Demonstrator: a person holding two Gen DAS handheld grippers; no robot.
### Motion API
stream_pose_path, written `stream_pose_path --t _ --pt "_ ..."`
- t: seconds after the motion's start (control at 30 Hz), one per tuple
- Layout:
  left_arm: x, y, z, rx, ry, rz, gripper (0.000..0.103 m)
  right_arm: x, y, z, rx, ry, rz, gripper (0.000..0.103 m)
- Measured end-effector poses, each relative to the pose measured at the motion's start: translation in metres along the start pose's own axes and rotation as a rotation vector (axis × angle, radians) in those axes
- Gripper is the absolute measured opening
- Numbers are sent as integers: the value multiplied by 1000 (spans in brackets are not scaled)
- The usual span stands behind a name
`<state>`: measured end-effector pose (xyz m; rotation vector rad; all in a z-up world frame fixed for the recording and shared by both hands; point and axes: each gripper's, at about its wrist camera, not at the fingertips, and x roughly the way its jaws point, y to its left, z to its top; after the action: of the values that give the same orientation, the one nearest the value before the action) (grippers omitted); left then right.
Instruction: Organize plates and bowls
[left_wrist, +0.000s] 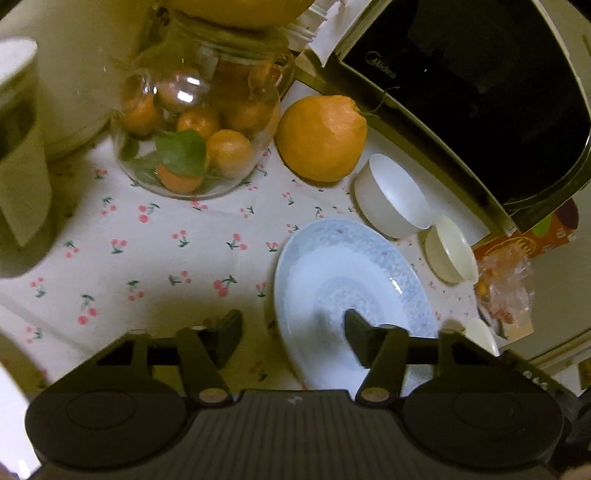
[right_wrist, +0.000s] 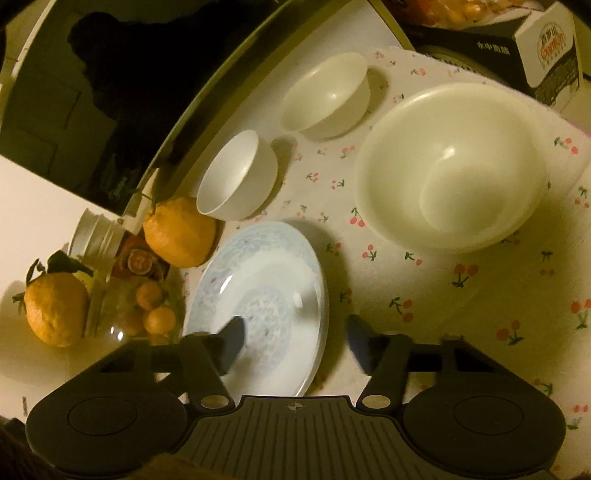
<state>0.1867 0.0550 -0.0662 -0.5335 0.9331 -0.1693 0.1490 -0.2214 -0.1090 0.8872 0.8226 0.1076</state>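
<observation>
Pale blue patterned plate lies flat on the surface, which is covered in a cherry-print cloth. Nothing is on the plate. Just beyond it sit two small bowls side by side, both empty: a white bowl near the big orange, and a cream bowl further along. Both stand close to the black-fronted microwave. A large cream bowl, also empty, stands apart from the plate on the side away from the oranges, seen only in the right wrist view.

Glass jar holds small oranges and green leaves. A second big orange sits beside it. Printed box at the far edge, crinkled plastic wrapper past the cream bowl.

Left tongs are spread wide, gripping nothing: one finger over the plate's inner face, the other over bare cloth beside the rim, so the plate edge sits between them. Contact with the plate cannot be told.

Right tongs are also spread wide with nothing held: one finger over the plate's centre, the other over cloth outside the rim. Touching or not, unclear.
</observation>
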Motion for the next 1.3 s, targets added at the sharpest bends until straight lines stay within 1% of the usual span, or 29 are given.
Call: stream_pose_path --t 0.03,0.07,0.1,0.13,0.2,0.27,0.33,0.5,0.7,0.93,1.1,1.3 --pt "3 1 -1 -5 2 -5 43 2 -1 0 2 1 -2 37" --pt "5 2 -2 -8 5 -6 37 4 -2 -1 1 2 -7 32" --pt "6 3 -3 -10 6 -5 31 6 -3 -1 -1 0 -18 29" --pt "7 4 -4 -14 4 -5 28 8 -3 -2 -2 -3 -28 24" --pt "9 7 -5 -25 0 -13 15 11 -5 -2 3 -8 -38 18" --pt "10 9 -6 -32 1 -19 13 12 -8 -3 15 -17 -47 11" --pt "10 10 -7 -29 3 -16 10 12 -10 -3 21 -22 -49 9" --pt "8 9 -8 -12 1 -8 9 10 -9 -3 18 -23 -60 9" --pt "3 -2 -14 59 10 16 10 3 -6 -4 27 -29 -88 9" --pt "-1 -10 -20 105 37 12 11 -11 -9 -5 40 -2 -126 9" --pt "0 -18 -23 154 45 19 11 -17 -15 -7 58 33 -165 9" --pt "3 -28 -31 212 68 38 11 -25 -17 -8 78 53 -214 10"
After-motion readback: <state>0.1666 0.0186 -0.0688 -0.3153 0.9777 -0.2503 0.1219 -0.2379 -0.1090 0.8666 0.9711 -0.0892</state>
